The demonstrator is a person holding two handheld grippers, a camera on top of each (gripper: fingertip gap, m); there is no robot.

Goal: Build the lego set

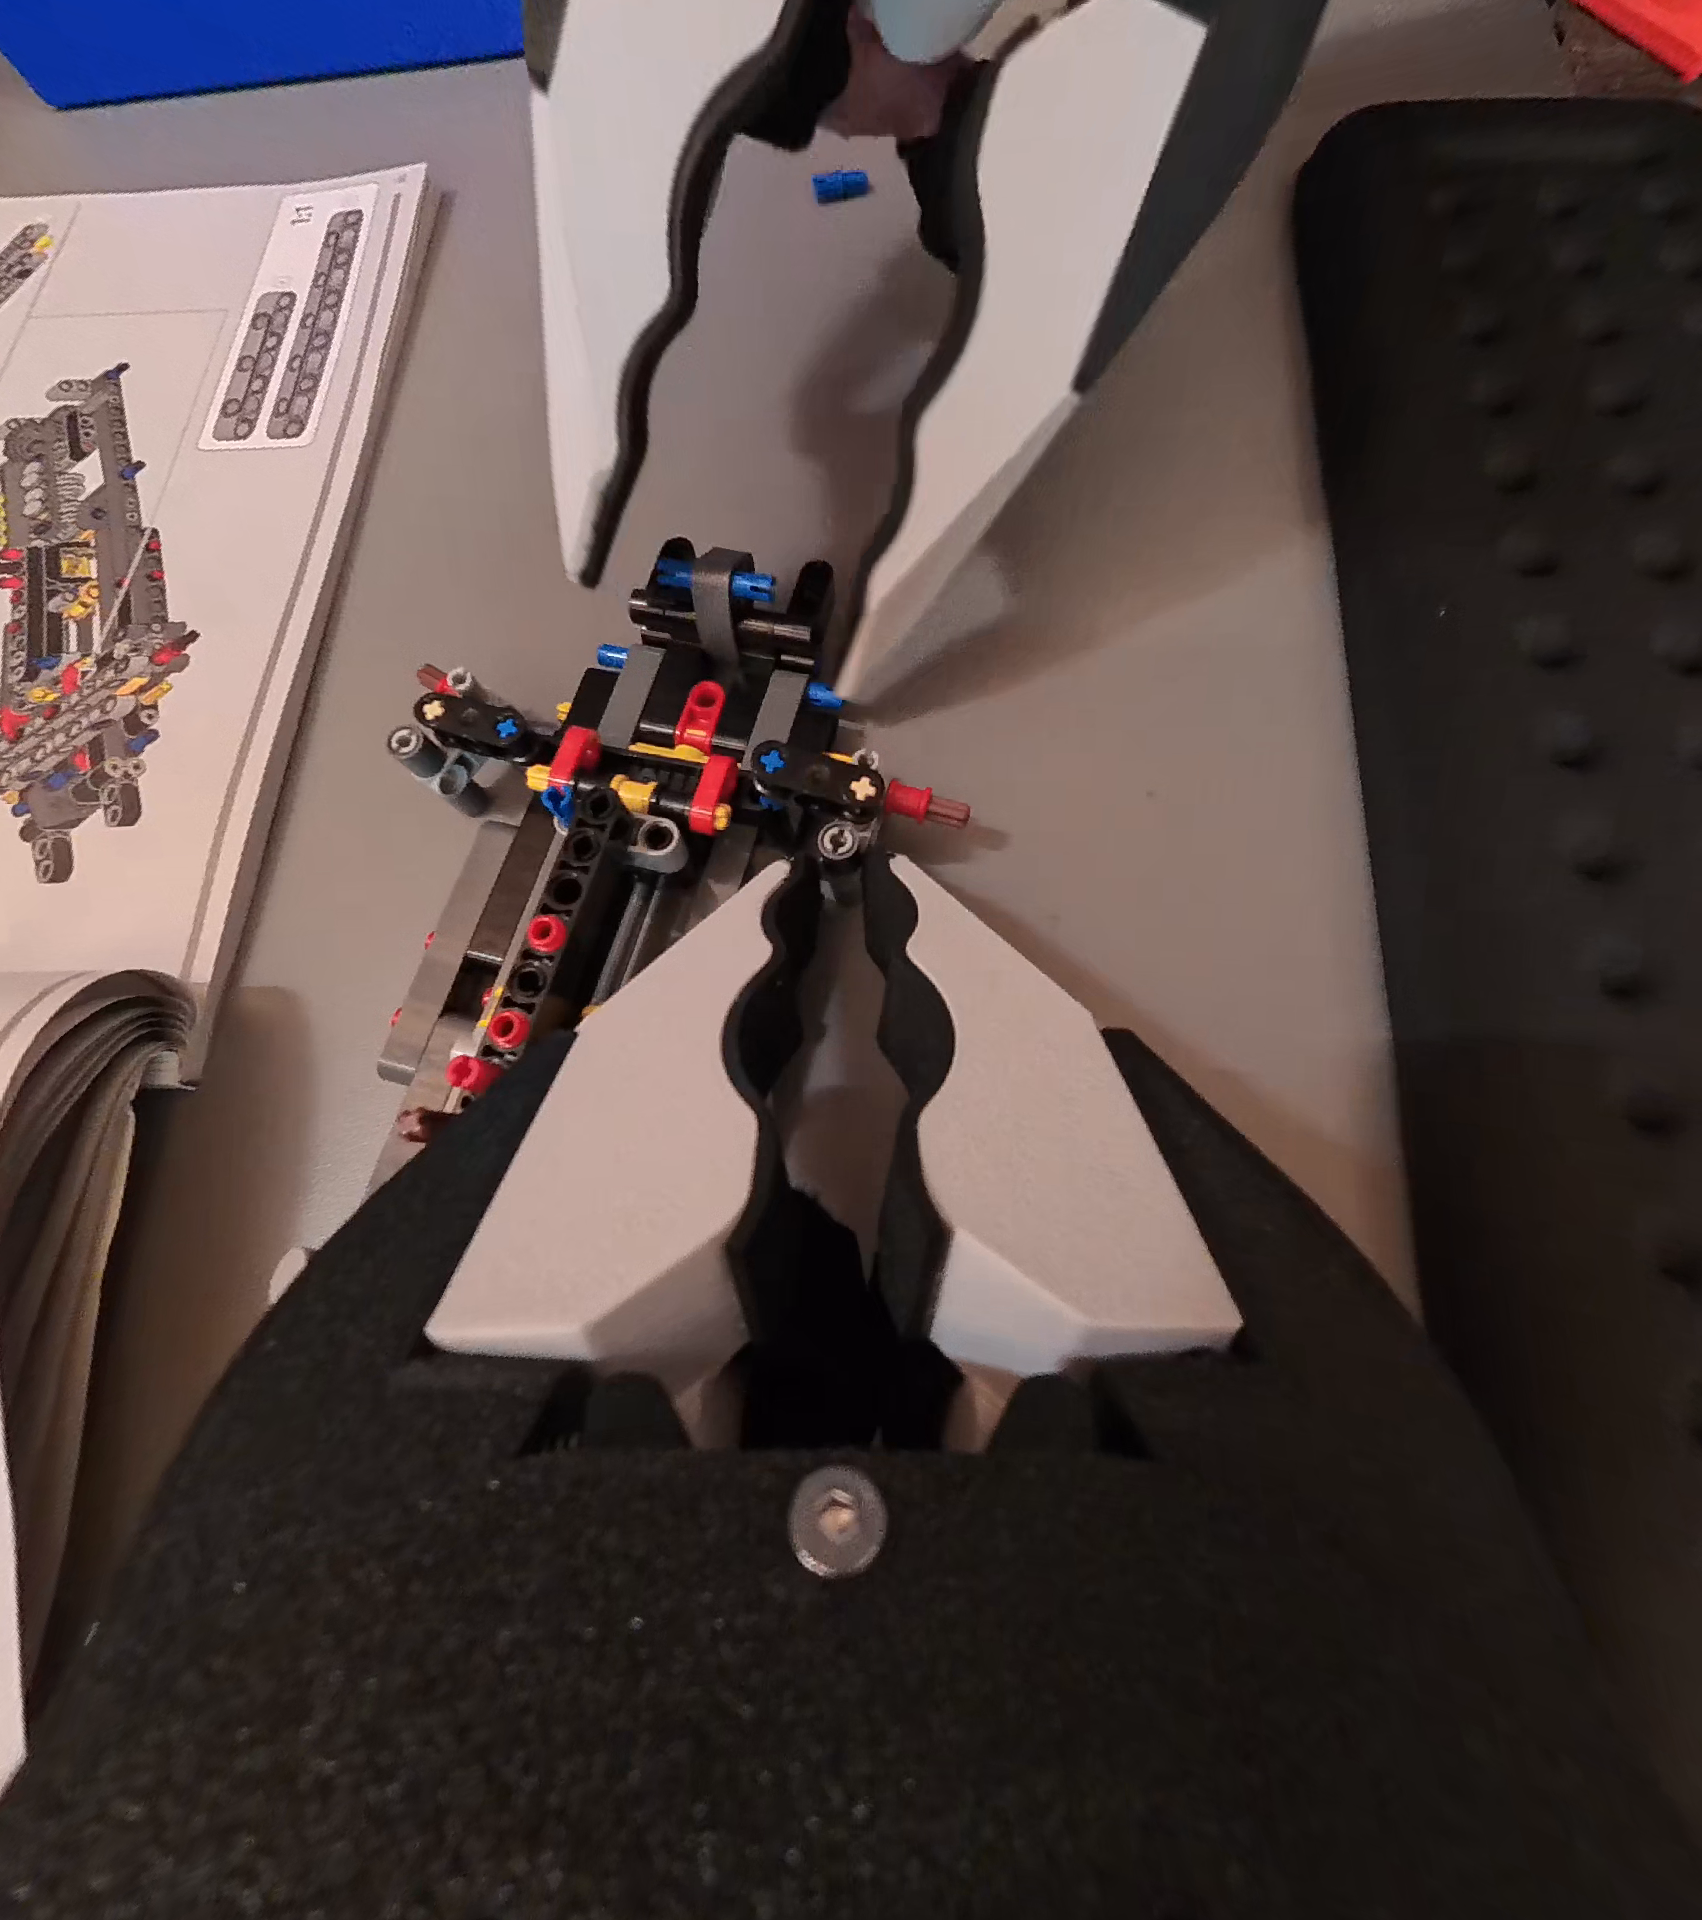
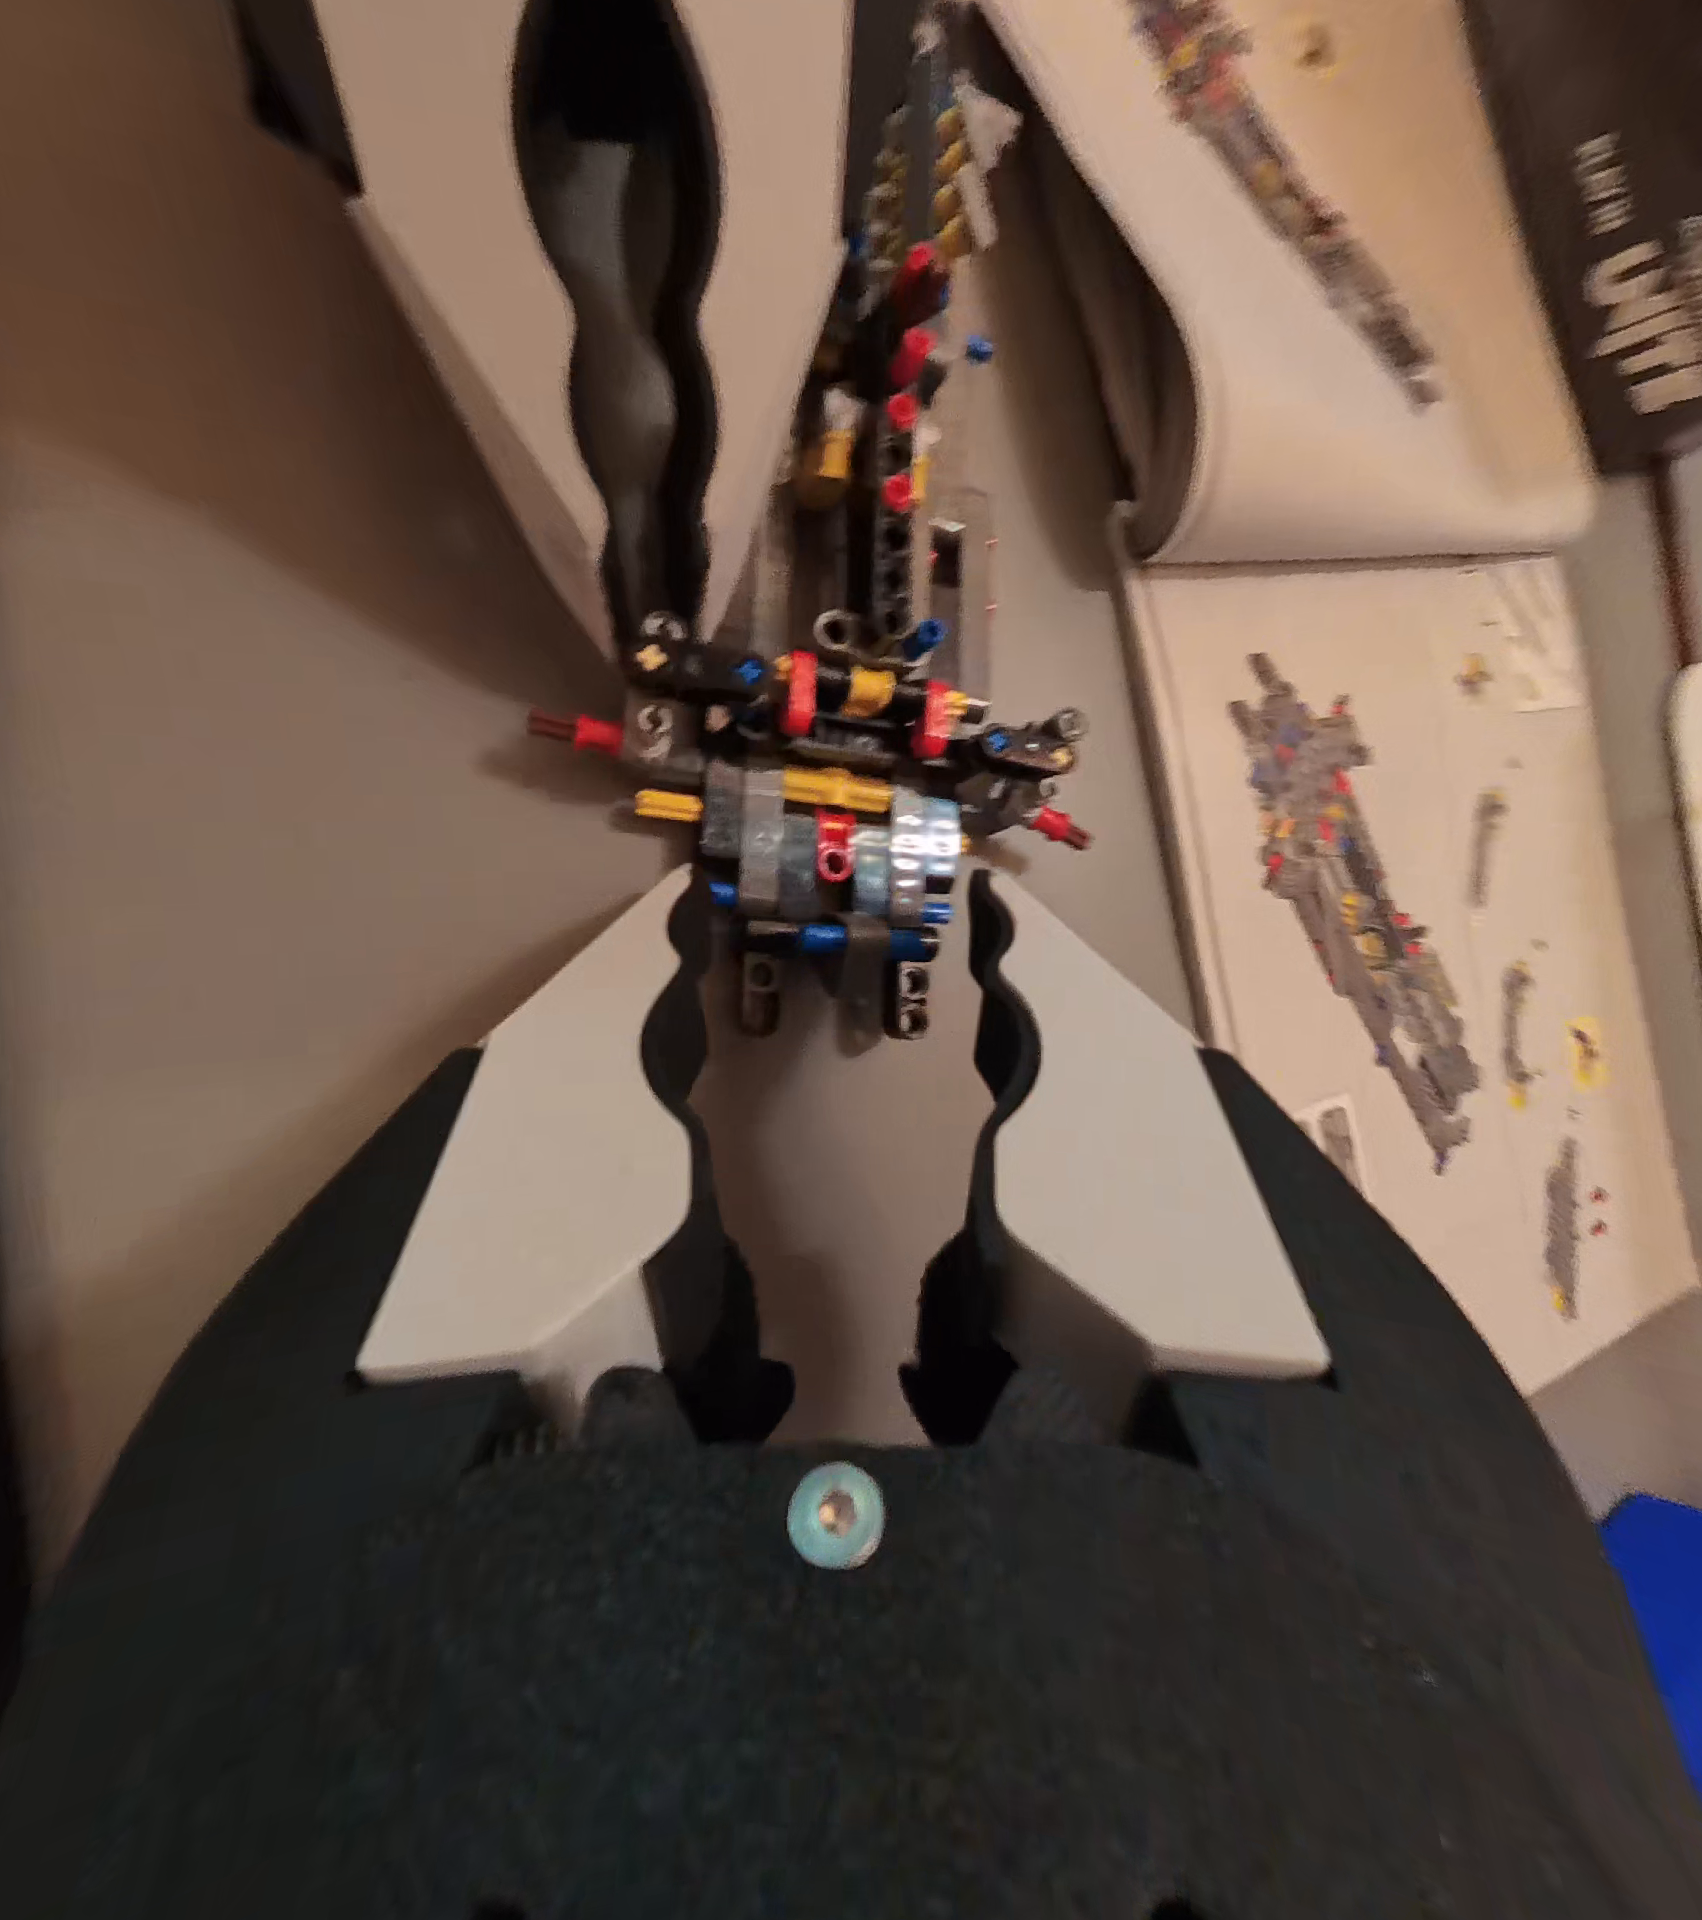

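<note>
- Grey tabletop (image 1: 1086, 582) carries everything, with the open instruction booklet (image 1: 151, 520) off to the left gripper's left side.
- Left gripper (image 1: 831, 868) is clenched on a corner of the lego chassis (image 1: 660, 769), right at its tips.
- Right gripper (image 2: 831, 883) is released — jaws straddling the chassis's opposite end.
- Judgement: hold the left pinch firm and close the right squarely, so pins don't pop.
- One loose blue pin (image 1: 840, 184) lies beyond — likely next.

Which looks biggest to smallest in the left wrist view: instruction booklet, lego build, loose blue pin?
As they appear in that view:
1. instruction booklet
2. lego build
3. loose blue pin, by far the smallest

The pin lies farther from the camera, so it looks smaller still.
</note>
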